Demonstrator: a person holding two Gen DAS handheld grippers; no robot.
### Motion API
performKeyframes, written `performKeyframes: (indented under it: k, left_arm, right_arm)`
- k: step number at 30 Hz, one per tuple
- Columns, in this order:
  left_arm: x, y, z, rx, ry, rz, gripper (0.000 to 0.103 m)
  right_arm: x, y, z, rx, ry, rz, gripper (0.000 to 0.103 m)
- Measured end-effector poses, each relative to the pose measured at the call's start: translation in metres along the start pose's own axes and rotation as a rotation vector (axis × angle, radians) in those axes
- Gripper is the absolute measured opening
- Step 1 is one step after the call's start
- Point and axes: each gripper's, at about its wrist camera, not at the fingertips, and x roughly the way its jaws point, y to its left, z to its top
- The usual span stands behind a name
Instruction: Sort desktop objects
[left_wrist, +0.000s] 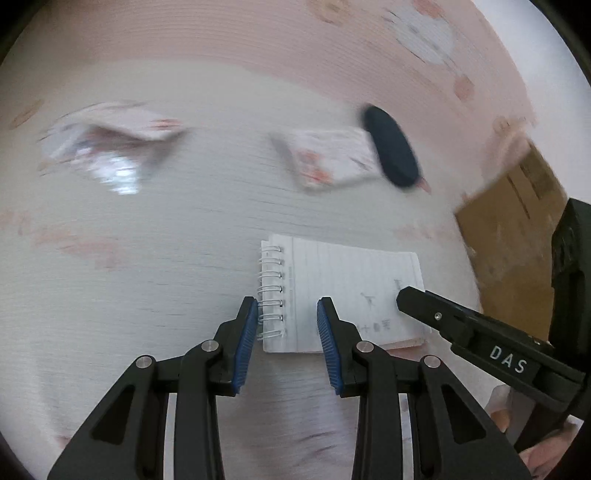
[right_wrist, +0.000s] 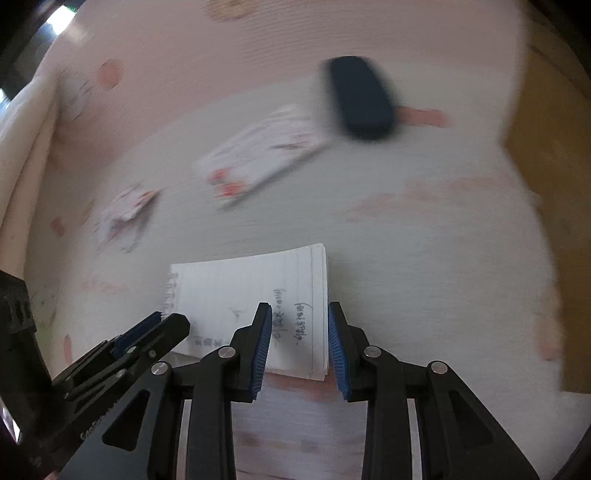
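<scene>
A small spiral notebook (left_wrist: 343, 291) with lined, handwritten pages is held up over the cloth-covered table; it also shows in the right wrist view (right_wrist: 240, 295). My left gripper (left_wrist: 286, 321) is shut on its spiral-bound edge. My right gripper (right_wrist: 300, 332) is shut on its opposite edge; its fingers (left_wrist: 436, 317) show in the left wrist view. A dark oval case (left_wrist: 391, 147) (right_wrist: 360, 96) lies far off. Next to it lies a patterned packet (left_wrist: 328, 158) (right_wrist: 258, 155). A torn patterned wrapper (left_wrist: 107, 147) (right_wrist: 122, 210) lies to the left.
A brown cardboard box (left_wrist: 513, 221) (right_wrist: 550, 166) stands at the right. The table wears a pink and white printed cloth (left_wrist: 147, 258). The background is motion-blurred.
</scene>
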Motion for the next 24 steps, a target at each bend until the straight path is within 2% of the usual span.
performKeyframes:
  k: [2,5,9,13,18,22,24]
  left_arm:
    - [0.010,-0.028,0.002,0.081,0.008,0.007,0.036]
    - [0.021,-0.049,0.005,0.145,0.017,0.011,0.036]
    - [0.028,-0.054,0.012,0.140,0.028,0.001,0.036]
    - [0.027,-0.050,0.011,0.118,0.032,-0.008,0.036]
    - [0.027,-0.054,0.011,0.142,0.030,-0.009,0.036]
    - [0.032,-0.056,0.020,0.214,0.039,-0.029,0.035]
    - [0.037,-0.057,0.031,0.245,0.044,-0.047,0.030]
  right_arm:
    - [-0.005,-0.024,0.002,0.032,-0.012,-0.027,0.028]
    - [-0.010,-0.047,0.003,0.067,-0.026,-0.042,0.028]
    - [-0.018,-0.079,0.000,0.129,-0.029,-0.006,0.028]
    - [-0.015,-0.074,-0.001,0.099,-0.038,-0.021,0.028]
    - [-0.010,-0.069,-0.003,0.086,-0.037,-0.034,0.028]
    - [-0.009,-0.067,-0.007,0.076,-0.005,-0.048,0.028]
    - [-0.012,-0.064,-0.012,0.055,0.023,-0.060,0.028]
